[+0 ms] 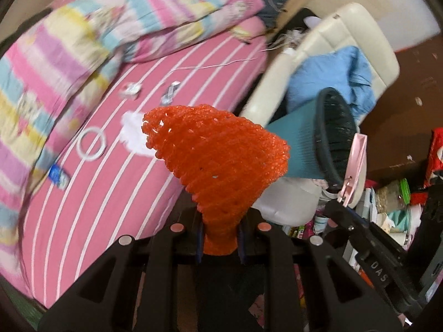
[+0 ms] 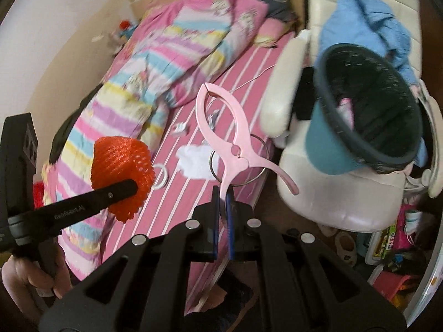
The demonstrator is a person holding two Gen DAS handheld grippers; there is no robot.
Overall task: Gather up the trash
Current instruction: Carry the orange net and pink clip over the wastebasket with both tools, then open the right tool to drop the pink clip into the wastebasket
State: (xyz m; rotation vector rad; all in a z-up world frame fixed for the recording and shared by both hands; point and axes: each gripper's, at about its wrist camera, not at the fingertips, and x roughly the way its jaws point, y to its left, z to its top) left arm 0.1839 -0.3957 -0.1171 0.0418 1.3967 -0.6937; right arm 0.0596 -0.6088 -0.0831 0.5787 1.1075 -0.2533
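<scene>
Two items are in your grasp beside the bin (image 2: 371,116): left gripper (image 1: 220,244) clamps the orange foam net (image 1: 218,152), right gripper (image 2: 223,207) pinches the pink clip (image 2: 235,144), while tissue (image 2: 195,161), ring (image 1: 91,144) and wrappers (image 1: 130,90) remain on the bed (image 1: 110,193).

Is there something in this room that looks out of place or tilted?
Yes. The teal trash bin sits tilted on the white chair beside the bed, not on the floor. Its opening faces the grippers, leaning against blue clothing.
</scene>
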